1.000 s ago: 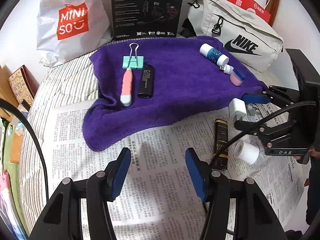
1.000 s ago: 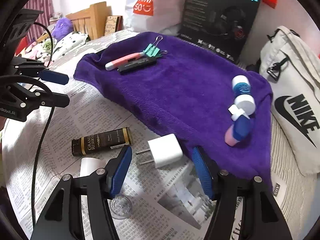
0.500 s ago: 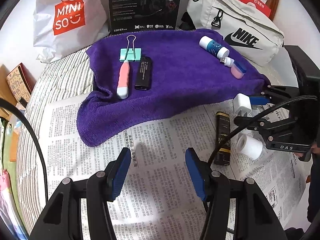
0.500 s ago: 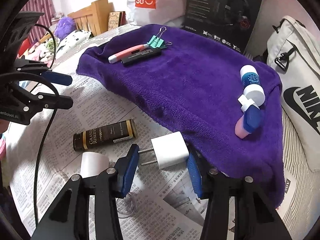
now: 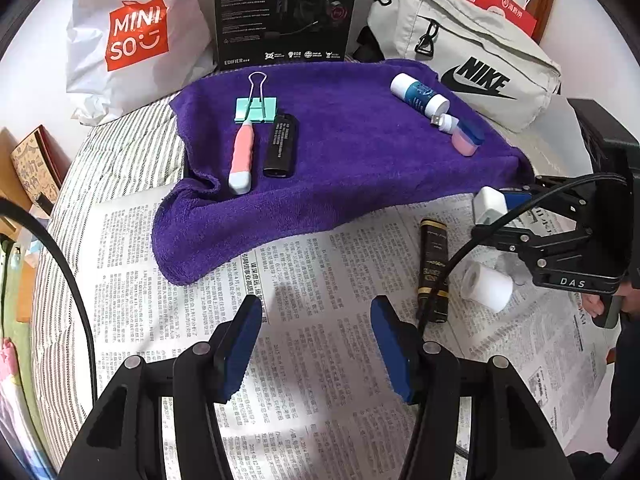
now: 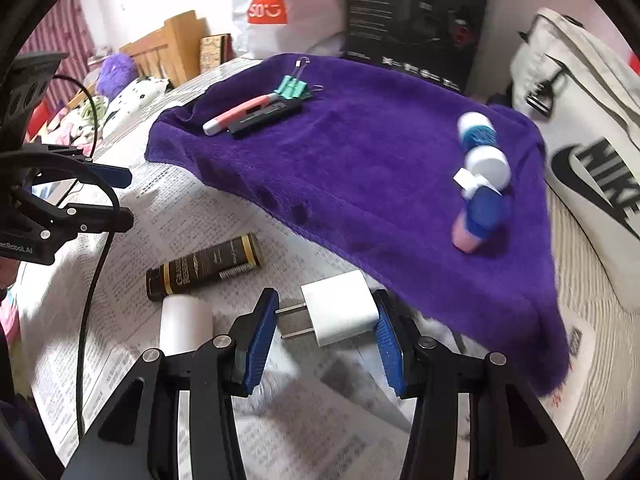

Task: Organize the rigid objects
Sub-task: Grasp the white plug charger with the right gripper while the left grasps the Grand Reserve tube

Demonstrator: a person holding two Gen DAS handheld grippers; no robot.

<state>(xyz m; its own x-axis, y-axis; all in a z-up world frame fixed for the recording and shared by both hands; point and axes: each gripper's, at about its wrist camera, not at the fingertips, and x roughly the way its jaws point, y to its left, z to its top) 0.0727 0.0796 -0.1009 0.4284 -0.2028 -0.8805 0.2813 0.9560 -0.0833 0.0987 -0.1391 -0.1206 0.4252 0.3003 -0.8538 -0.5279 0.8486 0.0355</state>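
I am holding the white charger (image 6: 340, 307) in my right hand-held gripper (image 6: 326, 332); its jaws have just been closing on the plug, which is lying on the newspaper (image 6: 168, 216) at the purple towel (image 6: 360, 160) edge. My left hand-held gripper (image 5: 316, 340) is hovering released over newsprint, nothing between its pads. The brown tube (image 6: 204, 266) is lying near the charger.

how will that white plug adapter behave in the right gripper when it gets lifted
The white plug adapter looks like a stiff, boxy plastic shell, so it should not flex. The right gripper has just been closing around it, pressing one pad on its prongs, so it may pivot or slip. Its flat faces make rolling unlikely.
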